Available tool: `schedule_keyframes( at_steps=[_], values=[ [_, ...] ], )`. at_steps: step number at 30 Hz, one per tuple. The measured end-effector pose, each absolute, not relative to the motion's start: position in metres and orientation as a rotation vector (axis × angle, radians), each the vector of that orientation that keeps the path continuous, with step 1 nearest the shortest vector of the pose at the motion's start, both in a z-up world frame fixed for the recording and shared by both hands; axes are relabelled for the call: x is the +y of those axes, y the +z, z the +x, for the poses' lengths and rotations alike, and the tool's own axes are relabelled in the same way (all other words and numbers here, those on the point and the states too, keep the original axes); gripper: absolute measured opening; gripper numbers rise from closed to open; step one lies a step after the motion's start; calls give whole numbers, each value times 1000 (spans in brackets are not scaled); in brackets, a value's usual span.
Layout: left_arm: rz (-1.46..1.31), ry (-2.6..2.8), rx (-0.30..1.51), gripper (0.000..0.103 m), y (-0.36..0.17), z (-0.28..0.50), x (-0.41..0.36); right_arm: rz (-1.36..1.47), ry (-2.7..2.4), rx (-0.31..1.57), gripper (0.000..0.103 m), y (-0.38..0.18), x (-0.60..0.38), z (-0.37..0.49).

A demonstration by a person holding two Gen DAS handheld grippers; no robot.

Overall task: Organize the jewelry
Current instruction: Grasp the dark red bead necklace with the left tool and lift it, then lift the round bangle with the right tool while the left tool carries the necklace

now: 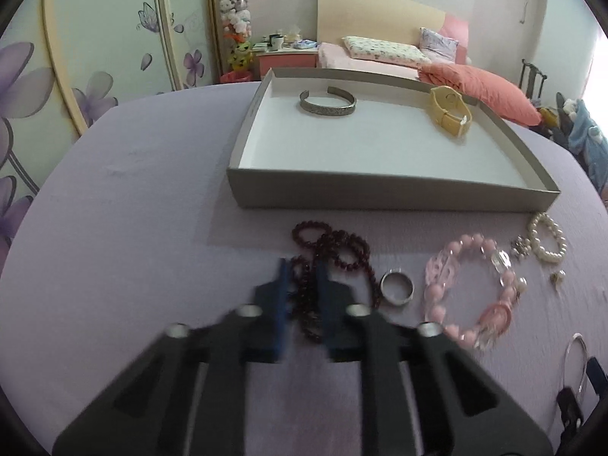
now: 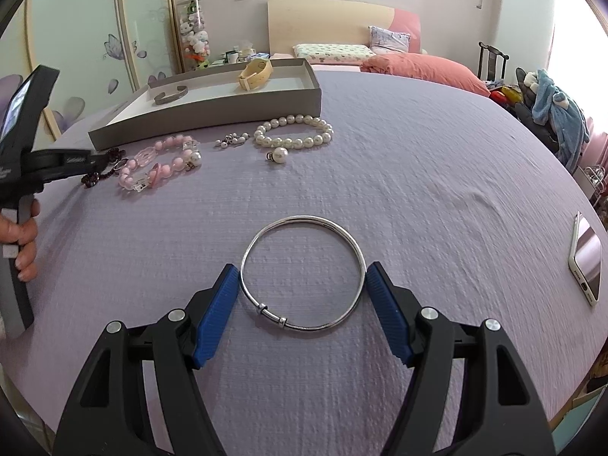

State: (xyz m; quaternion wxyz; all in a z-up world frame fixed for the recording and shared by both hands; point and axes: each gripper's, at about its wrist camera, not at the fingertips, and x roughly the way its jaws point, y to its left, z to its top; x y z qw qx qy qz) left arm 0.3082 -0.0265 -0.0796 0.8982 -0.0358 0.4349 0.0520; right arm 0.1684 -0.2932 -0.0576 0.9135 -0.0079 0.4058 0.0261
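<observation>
Lilac bedspread (image 2: 418,152) — bedroom (wardrobe (image 1: 76,57))

The cloth (image 2: 418,174) over the table is pale lilac with a fine woven rib. The shallow box (image 1: 380,192) is grey-brown outside and white inside; in it lie a dull silver cuff (image 1: 327,103) with an engraved pattern and a cream-yellow watch (image 1: 450,111). The bead string (image 1: 334,258) is dark red, the chunky bracelet (image 1: 471,288) pink and clear, the pearl bracelet (image 2: 294,132) white, the thin bangle (image 2: 302,273) bright silver. Both grippers are black with blue pads (image 2: 216,319).
</observation>
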Motion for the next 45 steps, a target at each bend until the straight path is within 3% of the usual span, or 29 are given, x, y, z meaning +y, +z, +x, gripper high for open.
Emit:
schedule_keyframes(
  at_steps=[4, 21, 45],
  values=[
    [-92, 72, 891, 5, -79, 299, -12, -20, 58, 835, 69, -58, -292, 168],
    [-123, -107, 743, 5, -40, 220, -8, -26, 72, 832, 69, -57, -292, 167],
    [-188, -194, 640, 5, -10, 168, -7, -11, 94, 833, 68, -56, -290, 165]
  ],
)
